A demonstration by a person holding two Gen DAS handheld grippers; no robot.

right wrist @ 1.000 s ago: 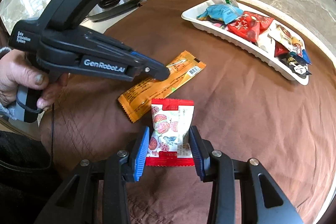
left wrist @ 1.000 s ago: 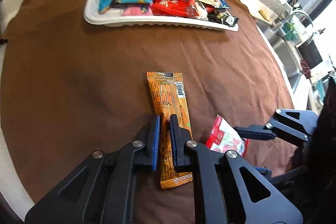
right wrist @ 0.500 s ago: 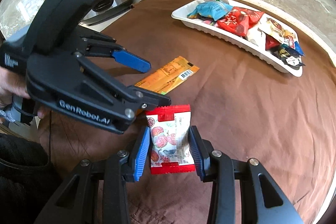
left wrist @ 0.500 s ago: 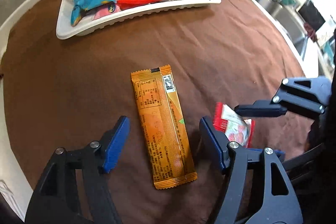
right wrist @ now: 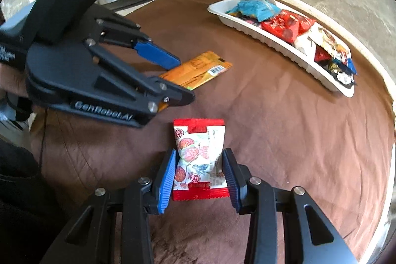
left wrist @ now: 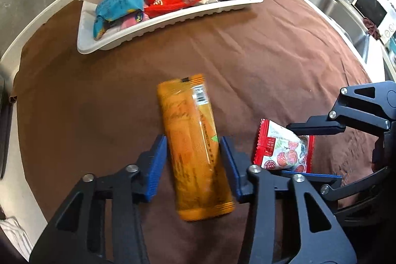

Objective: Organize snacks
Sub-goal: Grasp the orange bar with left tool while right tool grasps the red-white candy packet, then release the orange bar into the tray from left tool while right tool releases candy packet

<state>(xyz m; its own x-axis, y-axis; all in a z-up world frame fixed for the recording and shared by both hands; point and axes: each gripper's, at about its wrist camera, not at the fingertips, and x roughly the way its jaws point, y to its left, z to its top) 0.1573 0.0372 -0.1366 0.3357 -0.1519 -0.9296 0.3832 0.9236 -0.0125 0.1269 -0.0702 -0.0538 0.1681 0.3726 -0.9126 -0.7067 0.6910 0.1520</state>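
**Orange wrapper between blue pads**

Orange snack bar [left wrist: 195, 147] lies on the brown cloth [left wrist: 272, 61], the left gripper [left wrist: 193, 162] straddling it — jaws just closing, pads beside its long edges. The right gripper [right wrist: 199, 175] pinches the red-and-white packet [right wrist: 199, 157]. Bare cloth separates both from the white tray [left wrist: 173, 19] of snacks near the far table edge.

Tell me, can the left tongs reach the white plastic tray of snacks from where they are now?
Probably yes. The left tongs, which have just been closing around the long orange snack packet, face bare brown cloth up to the white plastic tray; nothing stands between.
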